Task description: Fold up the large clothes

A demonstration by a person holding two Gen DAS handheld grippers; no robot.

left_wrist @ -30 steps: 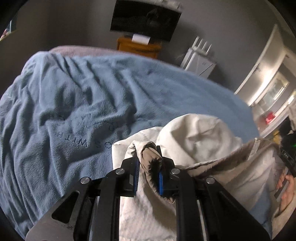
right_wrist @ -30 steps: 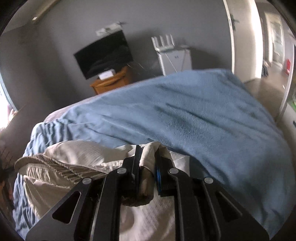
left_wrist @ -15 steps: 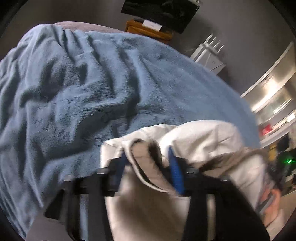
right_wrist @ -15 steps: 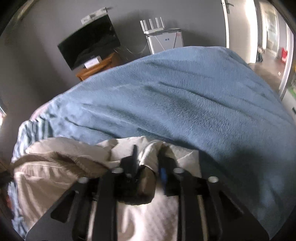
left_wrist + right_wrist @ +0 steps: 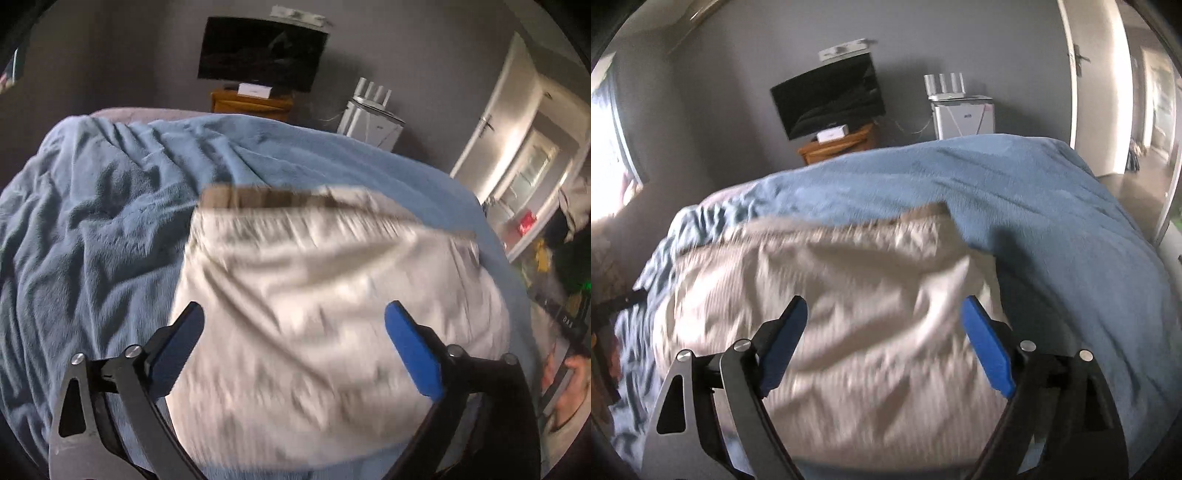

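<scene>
- The garment (image 5: pixel 314 306), a pale cream piece, lies spread on the blue blanket (image 5: pixel 96 229) that covers the bed, blurred in both views.
- Its far edge carries a brownish ribbed band (image 5: pixel 280 199), lying straight across toward the foot of the bed.
- The left gripper (image 5: pixel 293 325) hangs over the garment's near part with its fingers (image 5: pixel 410 350) spread wide and opening; cloth shows below the gap, but nothing is pinched.
- The right gripper (image 5: pixel 884 321) stands the same way, fingers (image 5: pixel 986 347) wide apart and opening above the cloth, holding nothing.
- In the right view a loose fold (image 5: pixel 945 284) rises near the garment's right edge, just beside the right finger.
- The blanket is creased toward the bed's left edge and smoother toward its right.
- Beyond the bed's far edge a dark TV (image 5: pixel 829 96) hangs on the grey wall above a wooden stand (image 5: pixel 842 146), with a white unit (image 5: pixel 962 116) beside it.
- A door (image 5: pixel 491 136) stands at the right.
</scene>
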